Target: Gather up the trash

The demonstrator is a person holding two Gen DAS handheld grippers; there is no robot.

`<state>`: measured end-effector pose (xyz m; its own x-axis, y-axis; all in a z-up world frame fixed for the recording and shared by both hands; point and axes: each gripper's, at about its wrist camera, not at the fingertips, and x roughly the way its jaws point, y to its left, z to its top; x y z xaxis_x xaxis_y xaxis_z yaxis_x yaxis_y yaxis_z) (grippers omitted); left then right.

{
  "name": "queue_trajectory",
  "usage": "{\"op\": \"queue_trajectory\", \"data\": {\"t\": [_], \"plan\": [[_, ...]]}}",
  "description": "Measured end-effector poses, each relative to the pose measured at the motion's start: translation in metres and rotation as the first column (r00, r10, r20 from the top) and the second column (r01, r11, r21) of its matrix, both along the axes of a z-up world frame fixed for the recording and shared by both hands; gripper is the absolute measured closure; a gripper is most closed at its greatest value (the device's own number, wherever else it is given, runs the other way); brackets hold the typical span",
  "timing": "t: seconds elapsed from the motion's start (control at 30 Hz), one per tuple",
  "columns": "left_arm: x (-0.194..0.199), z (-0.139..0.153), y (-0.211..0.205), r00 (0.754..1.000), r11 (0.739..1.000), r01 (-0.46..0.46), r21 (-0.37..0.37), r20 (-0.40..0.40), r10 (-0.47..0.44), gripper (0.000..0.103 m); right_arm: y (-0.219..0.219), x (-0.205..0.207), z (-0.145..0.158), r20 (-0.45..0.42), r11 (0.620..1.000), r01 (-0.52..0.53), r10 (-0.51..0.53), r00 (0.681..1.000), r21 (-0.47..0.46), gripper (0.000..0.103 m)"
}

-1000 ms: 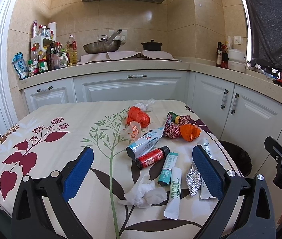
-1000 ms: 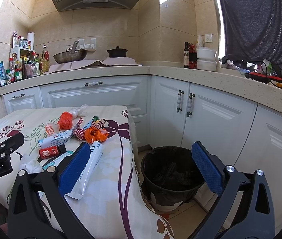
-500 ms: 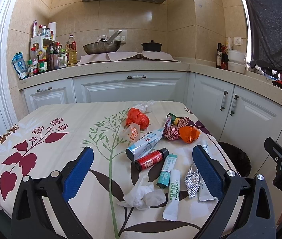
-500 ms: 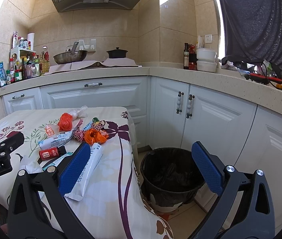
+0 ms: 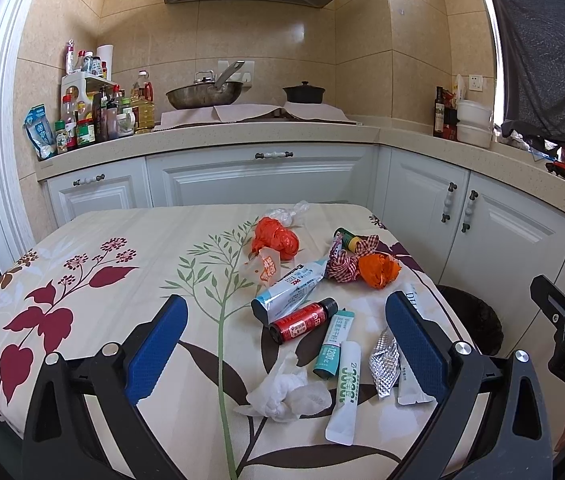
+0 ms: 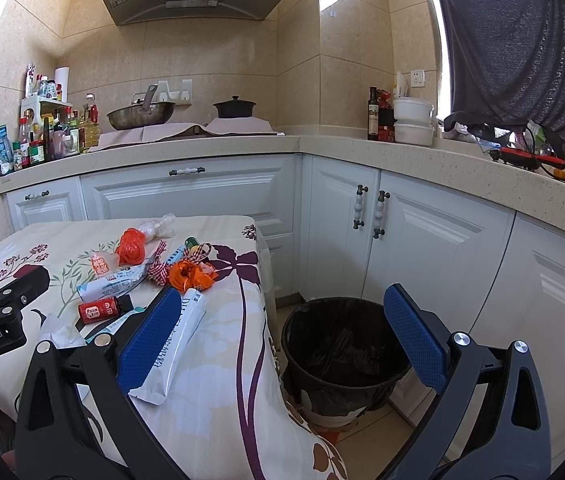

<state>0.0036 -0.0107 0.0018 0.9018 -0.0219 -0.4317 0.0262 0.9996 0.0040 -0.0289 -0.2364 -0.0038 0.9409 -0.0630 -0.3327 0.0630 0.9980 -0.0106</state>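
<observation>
The left gripper [image 5: 286, 334] hangs spread wide and empty over the floral tablecloth [image 5: 102, 256]. Between its fingers lies the trash: a crumpled white tissue [image 5: 288, 392], soft and weightless, best pinched at its bulk, and a small red glass-like bottle [image 5: 302, 320], probably slick and prone to roll, so grip across its middle. The right gripper [image 6: 284, 328], equally wide and empty, faces the black-lined bin [image 6: 342, 344] on the kitchen floor
</observation>
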Motion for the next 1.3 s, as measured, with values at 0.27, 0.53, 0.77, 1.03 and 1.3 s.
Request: {"op": "queue_trajectory", "data": {"t": [0.27,0.53,0.77,1.03,1.3], "plan": [[0.001,0.0,0.0,1.0,1.0,0.0,-0.005,-0.002,0.0,0.006,-0.001,0.001,0.002,-0.003,1.0,0.0,0.0,1.0,-0.002,0.004],[0.002,-0.002,0.0,1.0,1.0,0.003,-0.006,-0.006,-0.003,0.006,0.0,0.002,0.003,-0.006,1.0,0.001,-0.001,1.0,-0.002,0.004],[0.002,-0.003,0.001,1.0,1.0,0.005,-0.007,-0.008,-0.005,0.006,-0.001,0.002,0.003,-0.006,1.0,0.0,0.0,1.0,-0.001,0.004],[0.0,-0.017,0.009,0.999,1.0,0.009,0.024,-0.042,-0.007,0.006,0.012,0.005,-0.017,-0.03,0.999,-0.041,0.041,0.999,0.018,0.004],[-0.004,-0.037,0.035,0.993,0.999,-0.019,0.035,-0.116,0.023,0.007,0.05,0.019,-0.044,-0.103,0.988,-0.153,0.152,0.983,0.004,0.016]]}}
